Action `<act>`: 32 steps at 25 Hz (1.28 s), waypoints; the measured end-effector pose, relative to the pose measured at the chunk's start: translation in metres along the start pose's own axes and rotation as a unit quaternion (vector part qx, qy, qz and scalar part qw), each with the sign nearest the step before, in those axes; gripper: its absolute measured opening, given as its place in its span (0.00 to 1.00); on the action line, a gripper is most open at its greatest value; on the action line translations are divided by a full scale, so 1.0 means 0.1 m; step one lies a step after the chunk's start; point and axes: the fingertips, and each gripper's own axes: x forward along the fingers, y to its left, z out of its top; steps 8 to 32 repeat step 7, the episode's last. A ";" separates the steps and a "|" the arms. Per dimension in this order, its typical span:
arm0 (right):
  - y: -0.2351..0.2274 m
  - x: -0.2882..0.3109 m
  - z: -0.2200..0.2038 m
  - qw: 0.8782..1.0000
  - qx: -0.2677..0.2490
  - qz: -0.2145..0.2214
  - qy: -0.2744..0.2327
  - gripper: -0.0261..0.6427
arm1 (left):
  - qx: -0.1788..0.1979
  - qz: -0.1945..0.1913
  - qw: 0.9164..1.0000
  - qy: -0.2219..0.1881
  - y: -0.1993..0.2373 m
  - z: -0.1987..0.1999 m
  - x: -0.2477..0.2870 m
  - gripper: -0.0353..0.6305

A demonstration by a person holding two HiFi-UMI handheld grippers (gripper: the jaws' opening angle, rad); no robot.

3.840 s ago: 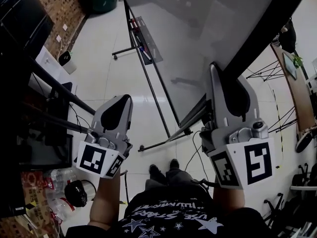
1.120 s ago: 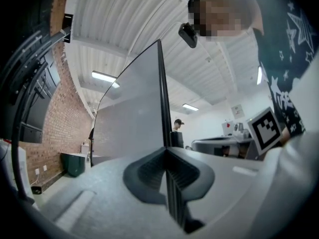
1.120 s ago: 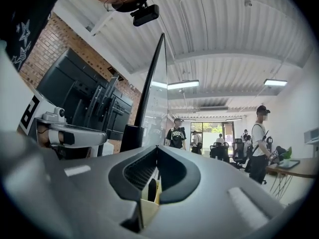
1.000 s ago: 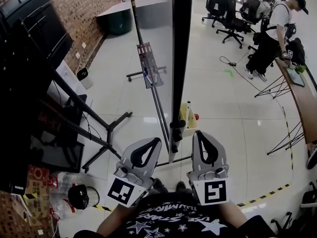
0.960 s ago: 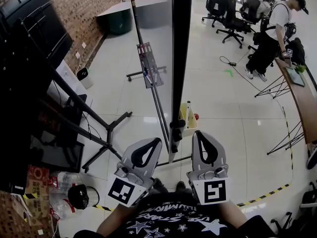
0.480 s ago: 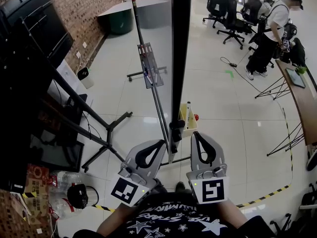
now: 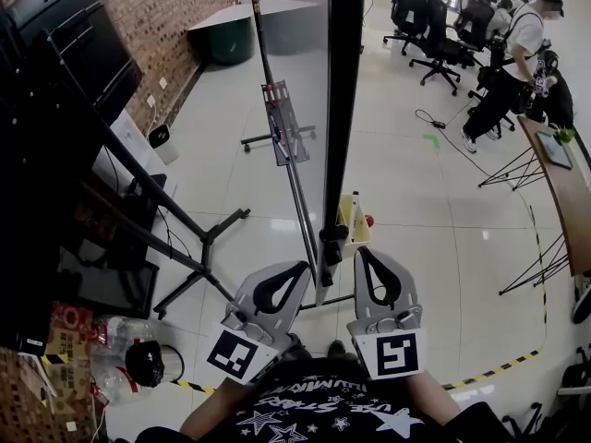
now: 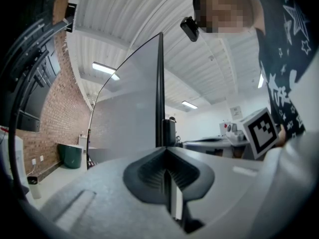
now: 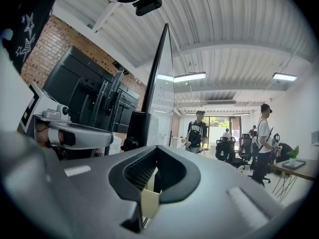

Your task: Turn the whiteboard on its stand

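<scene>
A few seconds back the whiteboard (image 7: 343, 109) leaned over with its grey face spread overhead and the right gripper (image 7: 366, 258) raised against its dark frame. Now the board stands upright and is seen edge-on, a thin black line running down to the clamp (image 7: 330, 243) on the side post. Both grippers have dropped low, close to the person's body. The left gripper (image 7: 294, 273) sits just left of the near edge and the right one just right of it, neither touching. Over the last second hardly anything has shifted. I judge the swing is done or nearly so, with only a check that the board stays put left to do. In each gripper view the jaws are pressed together with nothing between them. The board rises just beyond the tips as a narrow dark frame with a pale, blank panel behind it. It rides on a slim metal stand (image 7: 300, 192) with a pen tray (image 7: 282, 123) on the far side, and its feet rest on the glossy floor (image 7: 416, 220) directly in front of the person.
</scene>
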 end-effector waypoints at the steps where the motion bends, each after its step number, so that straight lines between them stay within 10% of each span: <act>1: 0.00 0.00 0.00 1.000 -0.001 0.001 -0.001 0.05 | 0.001 0.000 1.000 0.000 0.00 0.00 0.00 0.06; 6: 0.00 0.01 -0.01 1.000 -0.002 0.004 -0.002 0.05 | 0.011 -0.008 0.999 -0.051 -0.02 0.17 0.03 0.06; 32: 0.00 0.01 -0.01 1.000 -0.002 0.005 -0.003 0.05 | 0.010 -0.008 0.999 -0.051 -0.02 0.17 0.04 0.06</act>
